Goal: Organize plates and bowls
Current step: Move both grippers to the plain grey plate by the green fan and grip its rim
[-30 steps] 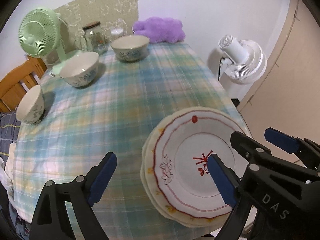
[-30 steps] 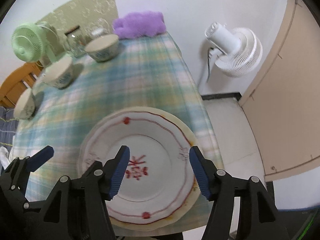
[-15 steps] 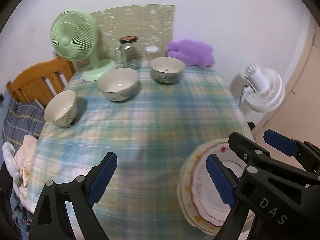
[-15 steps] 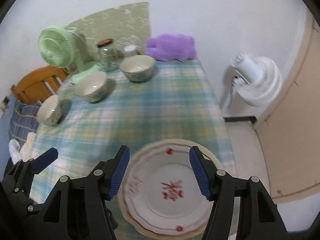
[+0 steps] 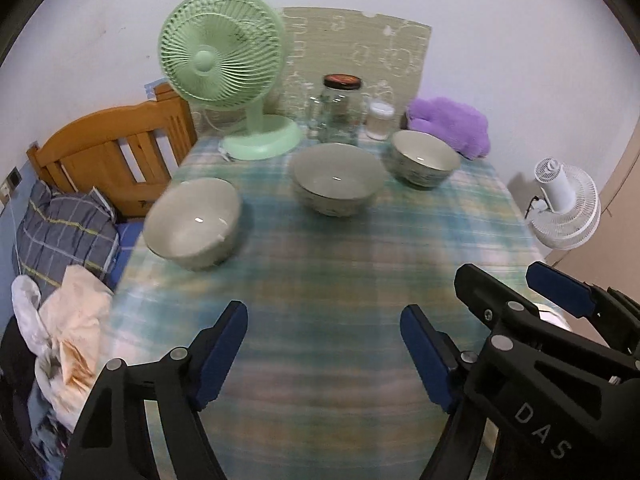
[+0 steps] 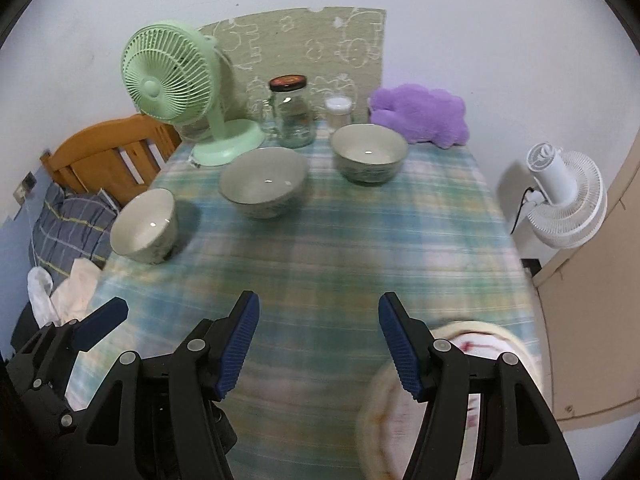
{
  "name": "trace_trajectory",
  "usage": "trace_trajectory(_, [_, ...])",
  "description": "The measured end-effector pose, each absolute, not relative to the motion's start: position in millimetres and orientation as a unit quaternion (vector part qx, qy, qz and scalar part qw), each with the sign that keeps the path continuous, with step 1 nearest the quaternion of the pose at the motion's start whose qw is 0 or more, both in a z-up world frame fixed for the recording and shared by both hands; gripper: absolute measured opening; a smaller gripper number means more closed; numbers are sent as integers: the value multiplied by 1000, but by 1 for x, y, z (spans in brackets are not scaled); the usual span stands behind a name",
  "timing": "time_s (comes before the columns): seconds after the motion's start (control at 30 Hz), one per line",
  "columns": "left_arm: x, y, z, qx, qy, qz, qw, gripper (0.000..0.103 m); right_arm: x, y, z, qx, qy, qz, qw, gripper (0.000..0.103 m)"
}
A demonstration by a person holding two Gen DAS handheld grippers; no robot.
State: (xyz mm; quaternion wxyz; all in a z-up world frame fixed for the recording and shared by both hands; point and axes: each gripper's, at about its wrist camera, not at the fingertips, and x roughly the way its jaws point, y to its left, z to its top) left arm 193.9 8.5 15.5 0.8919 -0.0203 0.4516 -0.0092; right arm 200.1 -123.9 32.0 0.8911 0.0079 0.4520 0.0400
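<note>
Three pale bowls stand on the plaid tablecloth [image 5: 344, 264]: a left bowl [image 5: 192, 222], a middle bowl [image 5: 336, 184] and a right bowl [image 5: 424, 162]. In the right wrist view they appear as the left bowl [image 6: 144, 226], middle bowl [image 6: 264, 182] and right bowl [image 6: 370, 152]. A stack of red-patterned plates [image 6: 480, 338] lies at the near right corner, partly hidden behind my right finger. My left gripper [image 5: 324, 348] hovers over bare cloth; its jaws are closing with nothing between them. My right gripper [image 6: 320, 336] is open and holds nothing.
Along the back edge stand a green fan [image 5: 220, 52], a glass jar [image 5: 340, 108], a small white container [image 5: 380, 120] and a purple plush [image 5: 452, 126]. A white fan [image 5: 564, 208] stands off the table's right side. A wooden chair [image 5: 112, 152] and bedding [image 5: 60, 232] are at left.
Both grippers have drawn back from the plate stack and swung left toward the bowls. The plates have slid to the lower right of both views. The left jaws have narrowed a little.
</note>
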Motion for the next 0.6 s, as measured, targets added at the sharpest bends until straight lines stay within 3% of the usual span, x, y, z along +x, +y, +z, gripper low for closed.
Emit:
trace_trajectory(0.33, [236,105,5,0,449,18,893,72,228,-35,16,58,443,4,895,66])
trace_trajectory(0.6, [272,157,-12,-12,441,26,897,72,265,23,4,55,433,-5,900,66])
